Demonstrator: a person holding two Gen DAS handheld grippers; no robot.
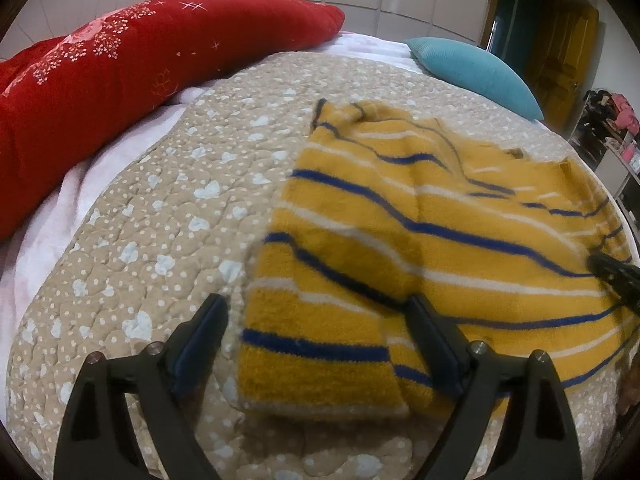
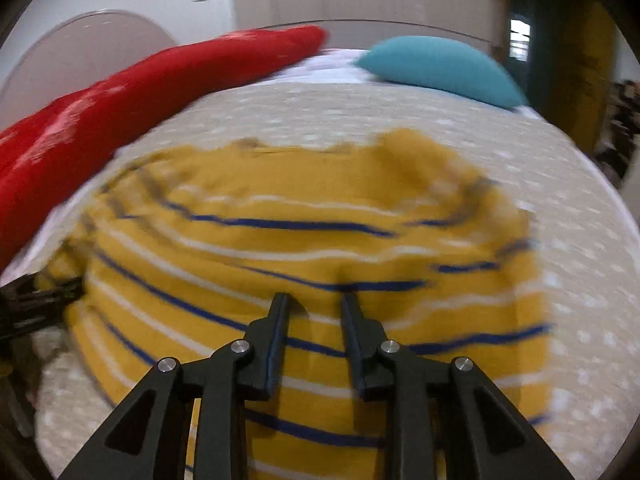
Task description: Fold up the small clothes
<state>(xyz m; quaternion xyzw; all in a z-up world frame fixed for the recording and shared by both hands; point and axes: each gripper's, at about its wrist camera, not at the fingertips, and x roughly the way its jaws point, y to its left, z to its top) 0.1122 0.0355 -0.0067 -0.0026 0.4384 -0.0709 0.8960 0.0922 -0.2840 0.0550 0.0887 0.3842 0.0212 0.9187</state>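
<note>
Only one striped sweater, one red pillow, one teal cushion.

Soft indoor light is filling both views; the right wrist view is smearing with motion blur, and fisheye edges are bending, darkening

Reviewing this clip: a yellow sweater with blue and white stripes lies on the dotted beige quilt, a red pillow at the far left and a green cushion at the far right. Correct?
Not quite: the cushion at the far right is teal blue, not green, as the left wrist view shows clearly. The rest stands: the yellow sweater with blue and white stripes lies on the dotted beige quilt, with the red pillow at the far left.
</note>
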